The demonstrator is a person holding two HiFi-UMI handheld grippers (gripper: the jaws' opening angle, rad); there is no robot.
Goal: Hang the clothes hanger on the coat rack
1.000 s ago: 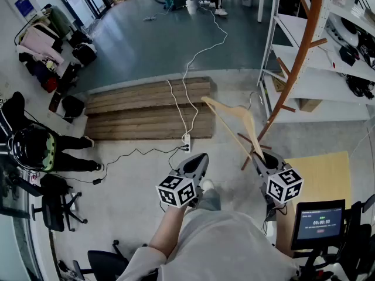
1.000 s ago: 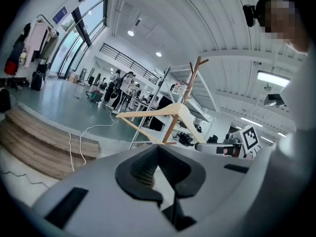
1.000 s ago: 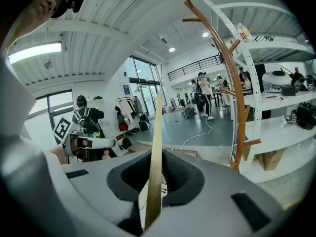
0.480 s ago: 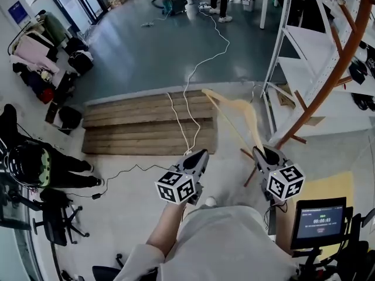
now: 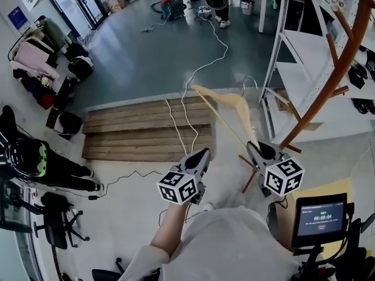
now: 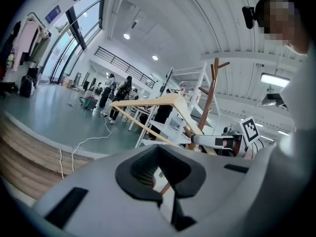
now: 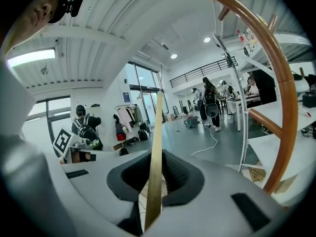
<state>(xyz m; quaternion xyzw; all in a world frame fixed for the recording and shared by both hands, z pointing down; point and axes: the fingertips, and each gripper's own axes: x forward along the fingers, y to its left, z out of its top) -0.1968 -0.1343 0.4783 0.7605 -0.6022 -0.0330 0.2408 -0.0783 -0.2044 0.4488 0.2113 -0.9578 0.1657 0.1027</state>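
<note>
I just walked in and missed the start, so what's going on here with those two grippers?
A person is working with a handheld gripper in each hand. The right gripper is shut on one arm of a wooden clothes hanger, holding it out in front, near the curved brown coat rack. The hanger is not on any peg yet. The left gripper is shut and holds nothing.

A grey-blue floor (image 5: 135, 51) fills the far half of the room; nearer, it turns pale (image 5: 117, 204). A low plank platform (image 5: 140, 130) lies between them, crossed by a white cable (image 5: 205, 57). White shelving (image 5: 304, 69) stands at the right. Tall windows (image 6: 74, 38) line the left wall, beside a clothes rail (image 5: 32, 51). Round lights (image 6: 127, 35) glow in the white ribbed ceiling (image 6: 197, 28).
</note>
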